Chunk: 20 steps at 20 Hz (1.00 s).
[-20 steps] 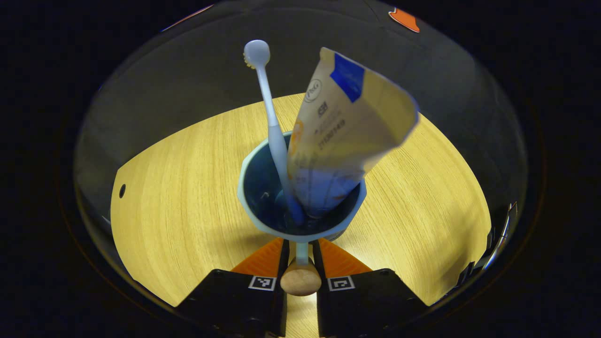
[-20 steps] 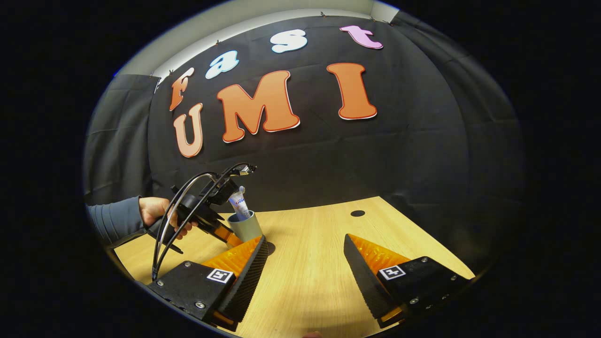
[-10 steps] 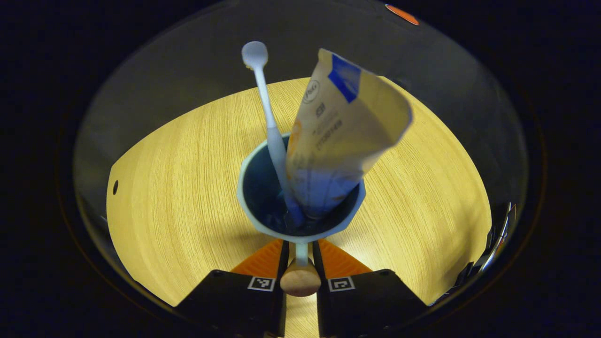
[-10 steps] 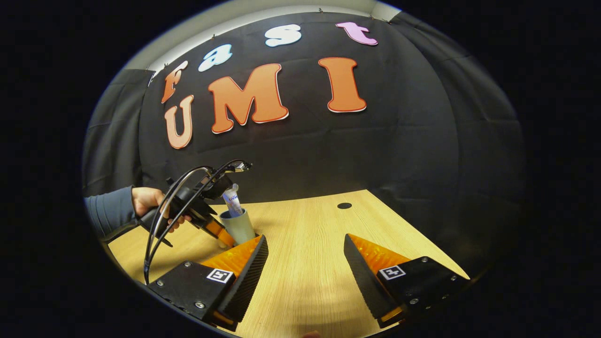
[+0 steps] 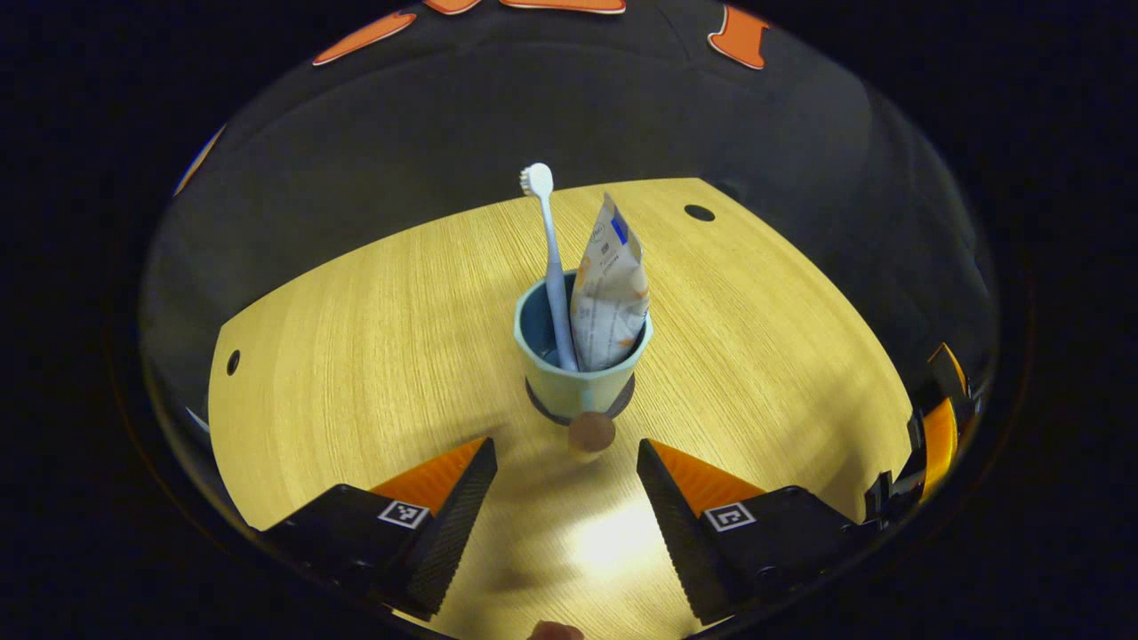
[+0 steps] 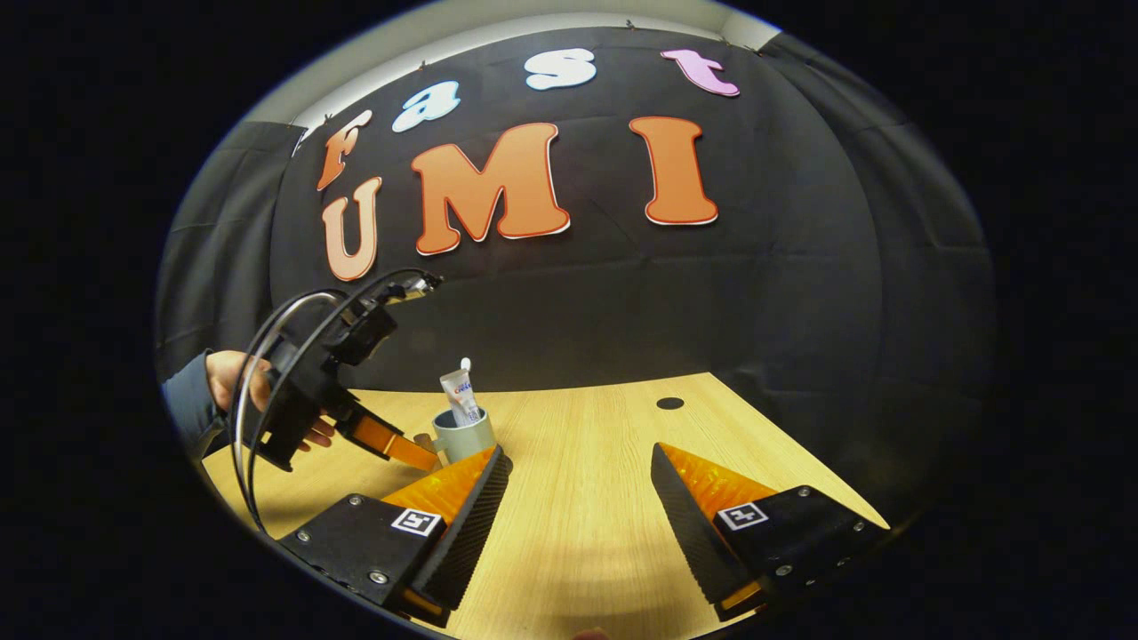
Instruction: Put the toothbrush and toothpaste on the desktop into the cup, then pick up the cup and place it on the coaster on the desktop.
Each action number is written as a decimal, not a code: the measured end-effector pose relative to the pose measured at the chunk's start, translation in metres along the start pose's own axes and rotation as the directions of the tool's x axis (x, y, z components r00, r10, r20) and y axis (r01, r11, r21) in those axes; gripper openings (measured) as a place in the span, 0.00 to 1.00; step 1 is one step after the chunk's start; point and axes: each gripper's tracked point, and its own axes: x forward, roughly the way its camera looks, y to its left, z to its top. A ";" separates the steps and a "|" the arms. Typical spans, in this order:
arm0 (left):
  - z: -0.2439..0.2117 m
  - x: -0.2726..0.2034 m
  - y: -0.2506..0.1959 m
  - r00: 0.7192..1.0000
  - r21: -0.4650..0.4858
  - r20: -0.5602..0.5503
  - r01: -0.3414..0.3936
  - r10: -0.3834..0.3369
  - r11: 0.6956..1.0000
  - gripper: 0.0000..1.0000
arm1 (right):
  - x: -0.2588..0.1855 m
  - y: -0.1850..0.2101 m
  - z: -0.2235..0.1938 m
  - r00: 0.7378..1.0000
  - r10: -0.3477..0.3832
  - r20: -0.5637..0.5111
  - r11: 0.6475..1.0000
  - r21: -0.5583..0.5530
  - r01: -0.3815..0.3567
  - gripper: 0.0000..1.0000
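I am seeing the cup (image 5: 582,378) sitting on its dark coaster (image 5: 542,411), toothbrush (image 5: 551,258) and toothpaste tube (image 5: 610,298) inside, top-heavy I think. I am keeping both the left gripper (image 5: 564,462) and right gripper (image 6: 578,471) wide open and empty; its knobbed handle (image 5: 591,432) is looking like the safest hold.

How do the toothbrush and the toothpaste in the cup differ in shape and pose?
The toothbrush is thin and stands taller, nearly upright. The toothpaste is wide and flat, shorter, and leans slightly right. Both stand inside the cup, side by side, which rests on the dark coaster.

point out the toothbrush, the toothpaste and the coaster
toothbrush (image 5: 537,180), left gripper view, on its head
toothpaste (image 5: 610,302), left gripper view, mid tube
coaster (image 5: 537,405), left gripper view, dark edge under the cup
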 end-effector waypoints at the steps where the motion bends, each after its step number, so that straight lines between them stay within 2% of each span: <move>1: 0.000 -0.001 0.003 1.000 -0.007 0.026 0.002 -0.002 1.000 1.00 | 0.002 0.006 0.003 1.000 0.001 0.001 1.000 -0.004 -0.001 0.97; 4: 0.017 -0.034 0.023 0.986 0.015 0.159 -0.057 0.054 0.998 1.00 | 0.008 0.026 0.015 1.000 0.005 0.028 1.000 -0.016 -0.004 0.98; 8: 0.024 -0.069 0.061 0.932 -0.008 0.320 -0.176 0.169 0.984 1.00 | 0.016 0.051 0.038 0.997 0.009 0.079 0.999 -0.039 -0.006 0.97; 13: 0.036 -0.125 0.107 0.777 -0.031 0.541 -0.364 0.322 0.931 1.00 | 0.015 0.088 0.072 0.984 0.049 0.174 0.996 -0.086 -0.035 0.97; 18: 0.035 -0.198 0.116 0.604 -0.115 0.714 -0.398 0.354 0.910 1.00 | 0.010 0.121 0.097 0.960 0.089 0.264 0.990 -0.128 -0.057 0.97; 20: 0.026 -0.218 0.115 0.554 -0.138 0.756 -0.388 0.350 0.911 0.99 | 0.009 0.133 0.104 0.951 0.105 0.292 0.988 -0.140 -0.066 0.97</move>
